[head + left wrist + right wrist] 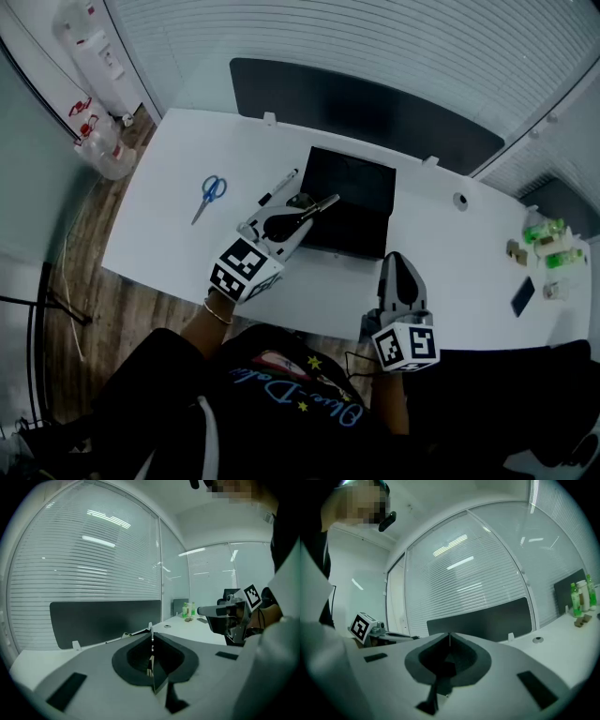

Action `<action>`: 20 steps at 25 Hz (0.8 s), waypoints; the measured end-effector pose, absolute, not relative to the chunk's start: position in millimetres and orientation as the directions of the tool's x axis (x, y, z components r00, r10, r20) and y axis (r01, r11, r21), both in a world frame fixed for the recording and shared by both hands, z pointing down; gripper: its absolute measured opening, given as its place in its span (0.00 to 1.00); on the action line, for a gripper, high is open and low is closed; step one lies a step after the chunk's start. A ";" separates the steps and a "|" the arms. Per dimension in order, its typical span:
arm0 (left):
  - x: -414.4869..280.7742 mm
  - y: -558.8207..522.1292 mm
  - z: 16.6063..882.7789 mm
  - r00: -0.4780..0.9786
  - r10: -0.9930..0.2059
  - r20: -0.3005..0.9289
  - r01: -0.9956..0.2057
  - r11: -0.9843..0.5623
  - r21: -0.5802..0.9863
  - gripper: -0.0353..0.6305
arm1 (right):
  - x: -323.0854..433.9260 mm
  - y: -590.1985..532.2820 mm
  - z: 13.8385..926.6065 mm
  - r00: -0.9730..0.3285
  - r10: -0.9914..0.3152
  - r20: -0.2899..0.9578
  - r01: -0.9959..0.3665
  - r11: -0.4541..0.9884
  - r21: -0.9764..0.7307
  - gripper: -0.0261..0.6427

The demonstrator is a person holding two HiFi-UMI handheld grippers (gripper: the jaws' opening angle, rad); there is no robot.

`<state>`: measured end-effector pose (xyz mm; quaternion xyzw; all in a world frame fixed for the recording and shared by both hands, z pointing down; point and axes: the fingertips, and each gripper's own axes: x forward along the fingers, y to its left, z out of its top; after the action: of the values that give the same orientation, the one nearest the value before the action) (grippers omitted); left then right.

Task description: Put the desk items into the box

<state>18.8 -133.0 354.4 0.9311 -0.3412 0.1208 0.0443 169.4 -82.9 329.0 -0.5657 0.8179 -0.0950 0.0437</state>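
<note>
An open black box [349,199] lies at the middle of the white desk [178,234]. My left gripper [302,217] hangs at the box's left edge, shut on a dark pen [320,204] whose tip sticks out over the box. In the left gripper view the jaws [151,634] stand together, and the pen hardly shows. A black-and-white marker [278,187] and blue-handled scissors [210,195] lie on the desk left of the box. My right gripper [397,262] hovers by the desk's front edge, right of the box, shut and empty [449,637].
Green bottles [549,234], a dark phone [523,295] and small items [517,251] sit at the desk's right end. A round grommet [460,200] lies behind the box. A dark partition panel [366,108] runs along the far edge. A water dispenser [94,47] stands at far left.
</note>
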 end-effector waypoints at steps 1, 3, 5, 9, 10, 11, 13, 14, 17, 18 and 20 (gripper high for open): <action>20.5 -134.2 355.7 0.740 -0.621 0.259 -0.642 -0.767 -0.004 0.08 | 170.2 -83.1 329.0 -0.354 -0.935 0.036 -0.918 0.340 -0.204 0.06; 24.8 -136.3 359.3 0.745 -0.611 0.268 -0.632 -0.775 -0.010 0.08 | 172.6 -83.2 330.2 -0.349 -0.936 0.039 -0.920 0.335 -0.205 0.06; 29.0 -138.2 364.4 0.750 -0.598 0.281 -0.621 -0.784 -0.010 0.08 | 175.0 -83.7 332.3 -0.345 -0.937 0.046 -0.921 0.329 -0.208 0.06; 36.7 -143.3 369.4 0.762 -0.577 0.293 -0.601 -0.799 -0.011 0.08 | 179.3 -86.5 333.5 -0.334 -0.941 0.055 -0.925 0.317 -0.209 0.06; 38.5 -144.3 370.8 0.765 -0.572 0.297 -0.596 -0.803 -0.012 0.08 | 180.6 -87.3 333.3 -0.331 -0.942 0.057 -0.927 0.313 -0.208 0.06; 40.1 -145.3 372.9 0.767 -0.566 0.303 -0.591 -0.807 -0.013 0.08 | 181.7 -88.1 333.3 -0.328 -0.943 0.059 -0.928 0.310 -0.207 0.06; 42.4 -147.3 378.7 0.770 -0.554 0.318 -0.580 -0.815 -0.014 0.08 | 183.4 -89.8 332.9 -0.323 -0.944 0.064 -0.930 0.304 -0.206 0.06; 43.8 -148.5 380.8 0.772 -0.547 0.323 -0.574 -0.819 -0.014 0.08 | 184.2 -90.8 332.6 -0.320 -0.945 0.065 -0.931 0.301 -0.206 0.06; 48.7 -152.5 384.5 0.780 -0.528 0.335 -0.556 -0.831 -0.015 0.08 | 188.7 -93.3 331.7 -0.304 -0.950 0.066 -0.936 0.285 -0.207 0.06; 49.8 -153.5 387.2 0.781 -0.522 0.342 -0.551 -0.834 -0.015 0.08 | 190.9 -93.6 331.4 -0.297 -0.953 0.066 -0.938 0.278 -0.207 0.06; 52.2 -155.1 390.6 0.784 -0.513 0.350 -0.543 -0.840 -0.014 0.08 | 195.2 -93.7 331.5 -0.283 -0.957 0.069 -0.942 0.264 -0.206 0.06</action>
<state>52.2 -155.1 390.6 0.9434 -0.2798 0.1727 0.0436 195.2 -93.7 331.5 -0.5976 0.7943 -0.1037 0.0348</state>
